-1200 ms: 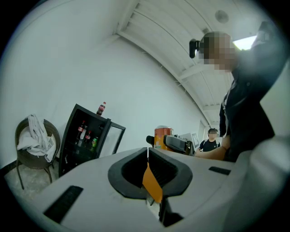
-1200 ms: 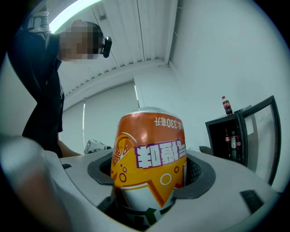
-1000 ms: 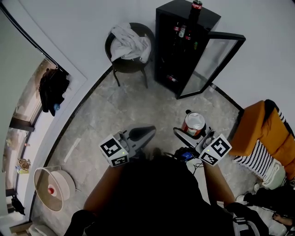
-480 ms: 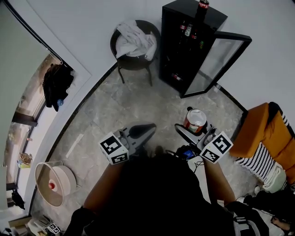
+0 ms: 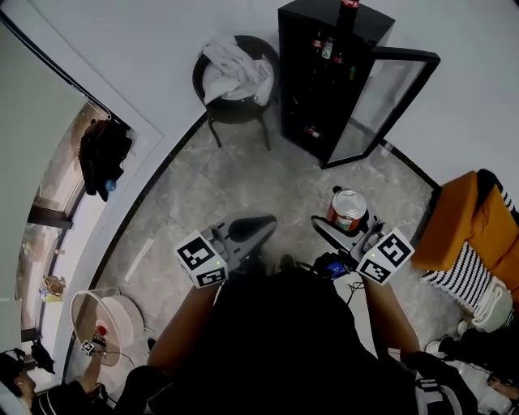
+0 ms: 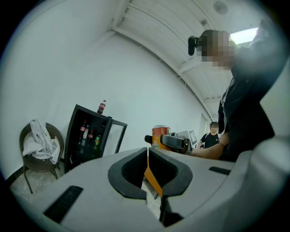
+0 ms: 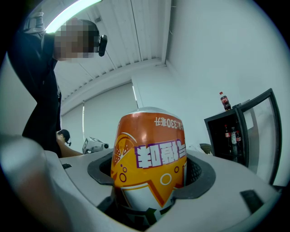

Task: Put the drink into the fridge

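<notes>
An orange drink can point(image 7: 149, 158) stands between the jaws of my right gripper point(image 7: 152, 181), which is shut on it; its print reads upside down. In the head view the can point(image 5: 348, 210) is held right of centre by my right gripper point(image 5: 347, 231). My left gripper point(image 5: 250, 233) is shut with nothing in it, its jaws point(image 6: 148, 170) closed together. The black fridge point(image 5: 328, 73) stands ahead against the white wall with its glass door point(image 5: 381, 105) swung open. Bottles point(image 5: 328, 50) stand on its shelves and a cola bottle point(image 5: 348, 10) on its top.
A round dark chair point(image 5: 235, 77) with white cloth on it stands left of the fridge. An orange seat with striped fabric point(image 5: 474, 243) lies to the right. A white round fan point(image 5: 101, 320) sits on the floor at the lower left. Another person point(image 6: 210, 138) stands behind.
The view has shifted slightly; the fridge sits a little nearer the frame's top centre. Both grippers hold the same pose, the can still in the right one.
</notes>
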Tool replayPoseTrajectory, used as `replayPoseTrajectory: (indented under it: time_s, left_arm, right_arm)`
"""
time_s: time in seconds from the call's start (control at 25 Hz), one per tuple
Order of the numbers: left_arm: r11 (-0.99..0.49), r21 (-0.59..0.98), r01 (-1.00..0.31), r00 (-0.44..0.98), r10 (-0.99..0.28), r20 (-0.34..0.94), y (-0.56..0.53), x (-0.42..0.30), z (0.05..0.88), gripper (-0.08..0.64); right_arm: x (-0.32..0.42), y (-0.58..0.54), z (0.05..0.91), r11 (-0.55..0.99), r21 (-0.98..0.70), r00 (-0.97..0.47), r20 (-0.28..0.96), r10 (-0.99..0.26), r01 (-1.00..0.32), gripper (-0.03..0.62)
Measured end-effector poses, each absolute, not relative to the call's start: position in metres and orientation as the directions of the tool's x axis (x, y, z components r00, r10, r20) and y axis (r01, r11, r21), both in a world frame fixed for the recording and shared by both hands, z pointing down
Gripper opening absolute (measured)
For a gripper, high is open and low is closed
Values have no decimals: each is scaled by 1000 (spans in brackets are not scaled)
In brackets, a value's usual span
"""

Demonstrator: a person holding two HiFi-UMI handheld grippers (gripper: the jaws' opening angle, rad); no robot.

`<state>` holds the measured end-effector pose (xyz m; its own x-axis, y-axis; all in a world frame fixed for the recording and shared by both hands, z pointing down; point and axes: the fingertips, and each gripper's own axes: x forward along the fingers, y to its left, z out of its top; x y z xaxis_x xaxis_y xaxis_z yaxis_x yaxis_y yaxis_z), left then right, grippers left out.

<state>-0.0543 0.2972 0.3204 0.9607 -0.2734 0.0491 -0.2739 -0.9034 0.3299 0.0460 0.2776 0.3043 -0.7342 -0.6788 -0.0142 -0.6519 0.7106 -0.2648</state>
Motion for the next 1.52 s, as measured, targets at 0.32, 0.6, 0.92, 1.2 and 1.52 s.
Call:
replayPoseTrajectory:
  time_s: [0.32, 0.6, 0.92, 1.2, 1.52]
  left_arm:
    - [-902, 324, -284, 958, -280, 60, 293, -59, 319, 18]
    - [-880, 362, -307, 950, -303, 69, 283, -77, 333, 18]
    - [-865, 427, -264, 961, -273, 42, 259, -90, 350, 18]
    - [-844, 479, -243, 961, -276, 2, 204, -122, 360, 18]
    - [-867, 470, -169, 972, -226, -67, 139, -161, 358, 18]
  right_arm:
    - [49, 276, 309, 700, -279, -727, -12, -687, -657, 325]
    - [35, 269, 318, 697, -288, -731, 13, -683, -656, 325]
    - [19, 245, 327, 661, -275, -698, 55, -714, -698, 325]
    - [-12, 190, 336, 631, -266, -673, 106, -732, -729, 325]
    - [-50, 117, 327, 600, -216, -635, 169, -754, -770, 325]
